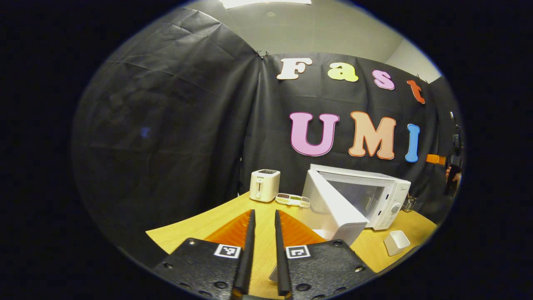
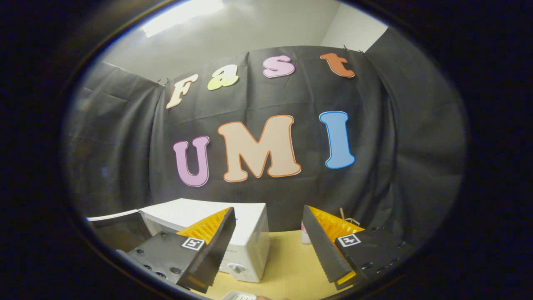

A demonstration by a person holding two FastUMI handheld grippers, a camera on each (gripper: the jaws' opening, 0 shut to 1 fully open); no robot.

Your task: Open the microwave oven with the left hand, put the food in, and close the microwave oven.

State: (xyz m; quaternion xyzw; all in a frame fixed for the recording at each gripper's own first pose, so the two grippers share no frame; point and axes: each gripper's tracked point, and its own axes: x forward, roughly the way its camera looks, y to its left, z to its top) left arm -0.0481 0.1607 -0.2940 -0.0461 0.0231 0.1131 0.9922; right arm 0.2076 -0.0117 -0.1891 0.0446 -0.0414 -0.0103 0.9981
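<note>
The white microwave stands on the wooden table at the right, its door swung wide open toward me. A small white square bowl sits on the table in front of it. My left gripper hovers low over the table left of the door, its fingers a narrow gap apart with nothing between them. In the right gripper view the microwave is close ahead on the left. My right gripper is open and empty. A white rim peeks in at the bottom edge.
A white toaster and a long tray of small portions stand at the back of the table. The other gripper, in a hand, shows at the far right. A small bottle stands behind my right finger.
</note>
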